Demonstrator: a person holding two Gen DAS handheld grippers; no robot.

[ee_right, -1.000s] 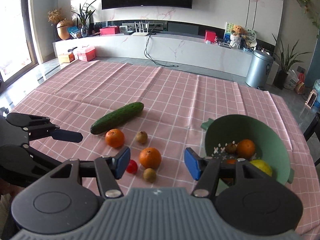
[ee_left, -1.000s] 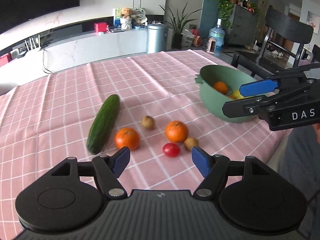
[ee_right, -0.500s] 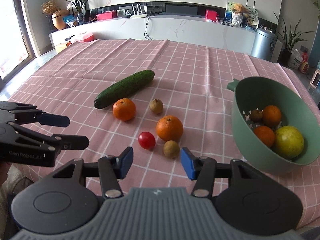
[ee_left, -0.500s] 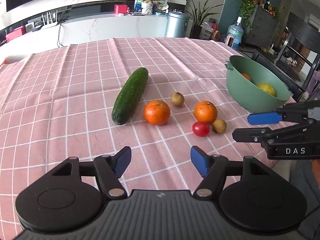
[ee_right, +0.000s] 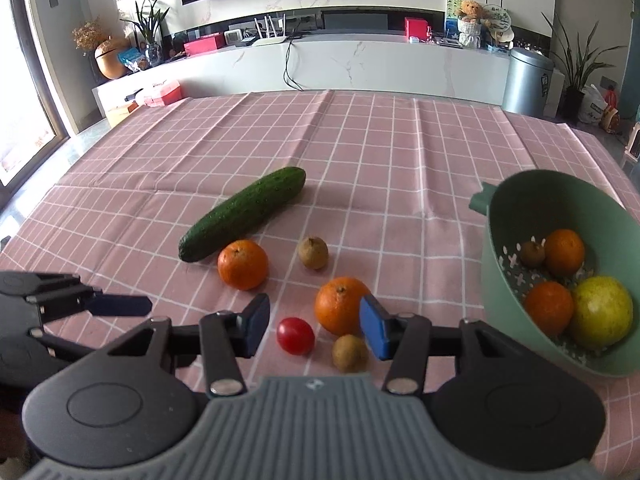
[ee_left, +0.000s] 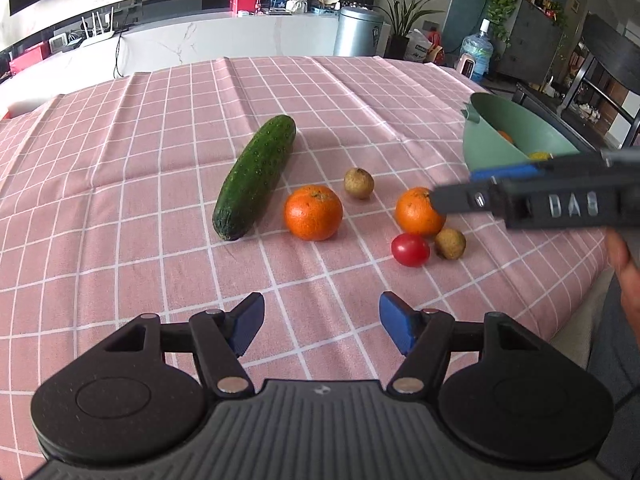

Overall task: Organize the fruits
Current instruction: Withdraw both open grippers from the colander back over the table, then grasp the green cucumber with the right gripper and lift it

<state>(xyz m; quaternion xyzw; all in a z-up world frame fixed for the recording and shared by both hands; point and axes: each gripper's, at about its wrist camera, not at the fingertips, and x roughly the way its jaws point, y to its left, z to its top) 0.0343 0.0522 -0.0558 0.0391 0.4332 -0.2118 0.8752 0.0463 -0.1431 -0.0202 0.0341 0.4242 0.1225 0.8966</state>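
Observation:
On the pink checked cloth lie a cucumber [ee_left: 256,176], two oranges [ee_left: 313,212] [ee_left: 418,211], two small brown fruits [ee_left: 359,183] [ee_left: 450,243] and a red cherry tomato [ee_left: 410,249]. A green colander bowl [ee_right: 516,216] at the right holds two oranges, a brown fruit and a yellow-green fruit [ee_right: 602,311]. My right gripper [ee_right: 314,324] is open and empty, low over the tomato [ee_right: 295,335] and the near orange [ee_right: 340,310]. My left gripper [ee_left: 321,322] is open and empty, short of the fruits.
The table's near edge [ee_left: 576,304] runs at the right. A dark chair [ee_left: 608,64] stands behind the bowl. A white TV bench [ee_right: 320,60] and a metal bin [ee_right: 527,80] stand beyond the table.
My right gripper has moved forward and down toward the tomato and near orange. My left gripper has come closer to the fruits.

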